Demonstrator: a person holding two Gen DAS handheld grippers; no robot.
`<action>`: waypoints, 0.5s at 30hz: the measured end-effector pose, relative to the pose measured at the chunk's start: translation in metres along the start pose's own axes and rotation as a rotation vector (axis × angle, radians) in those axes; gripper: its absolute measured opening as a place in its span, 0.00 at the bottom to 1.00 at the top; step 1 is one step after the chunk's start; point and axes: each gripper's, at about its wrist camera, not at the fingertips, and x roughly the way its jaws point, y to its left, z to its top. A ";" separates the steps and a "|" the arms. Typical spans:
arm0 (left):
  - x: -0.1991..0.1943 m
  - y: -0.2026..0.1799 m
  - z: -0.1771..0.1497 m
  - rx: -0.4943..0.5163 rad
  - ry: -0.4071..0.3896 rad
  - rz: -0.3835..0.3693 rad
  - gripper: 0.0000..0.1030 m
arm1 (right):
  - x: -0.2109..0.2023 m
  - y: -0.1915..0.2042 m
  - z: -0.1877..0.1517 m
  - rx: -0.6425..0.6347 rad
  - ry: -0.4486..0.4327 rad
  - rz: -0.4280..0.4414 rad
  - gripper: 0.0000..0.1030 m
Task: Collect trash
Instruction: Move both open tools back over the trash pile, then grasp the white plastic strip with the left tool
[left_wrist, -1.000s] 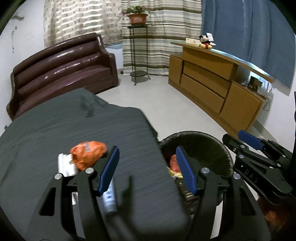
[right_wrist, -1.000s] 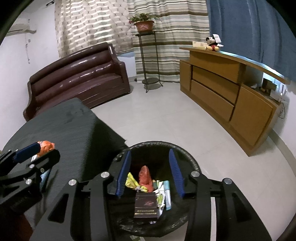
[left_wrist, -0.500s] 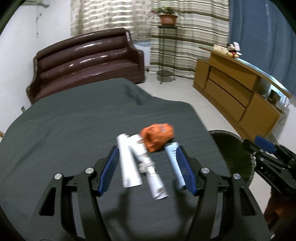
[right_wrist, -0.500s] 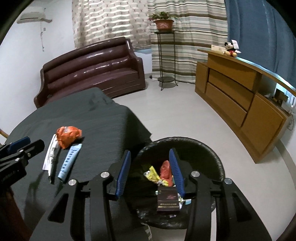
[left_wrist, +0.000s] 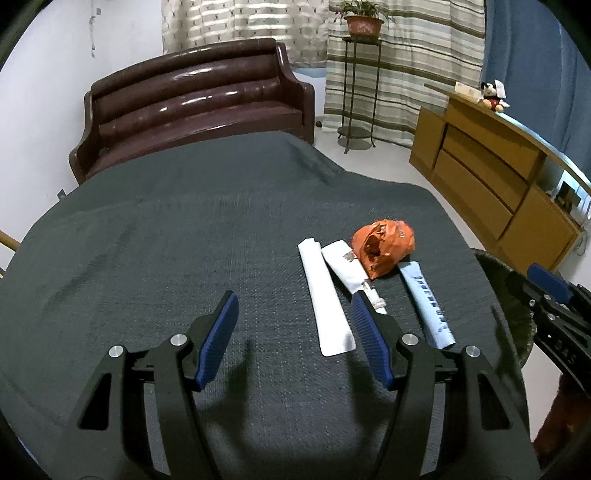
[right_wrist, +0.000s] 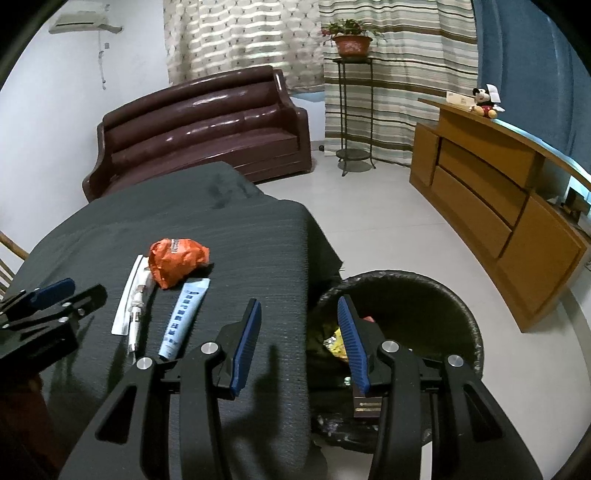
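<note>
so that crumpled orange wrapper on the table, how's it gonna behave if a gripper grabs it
The crumpled orange wrapper looks like thin film bunched into a loose ball, so it will probably squash between the fingers rather than resist. It seems very light and may skid on the dark tablecloth if nudged. It overlaps the white packet, which might shift with it.

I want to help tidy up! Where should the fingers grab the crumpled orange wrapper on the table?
Grab the crumpled orange wrapper across its puffy middle, coming down from above. It sits highest in the pile, bunched into a ball, so its sides are free. One edge lies over the white packet beside it, so lift straight up.
</note>
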 end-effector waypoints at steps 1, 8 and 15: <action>0.002 0.001 0.000 0.000 0.007 0.001 0.60 | 0.001 0.001 0.000 -0.002 0.002 0.003 0.42; 0.022 0.002 0.004 0.015 0.065 -0.001 0.60 | 0.008 0.006 0.002 -0.007 0.015 0.015 0.42; 0.037 0.001 0.006 0.000 0.125 -0.040 0.55 | 0.014 0.001 0.006 -0.001 0.029 0.031 0.42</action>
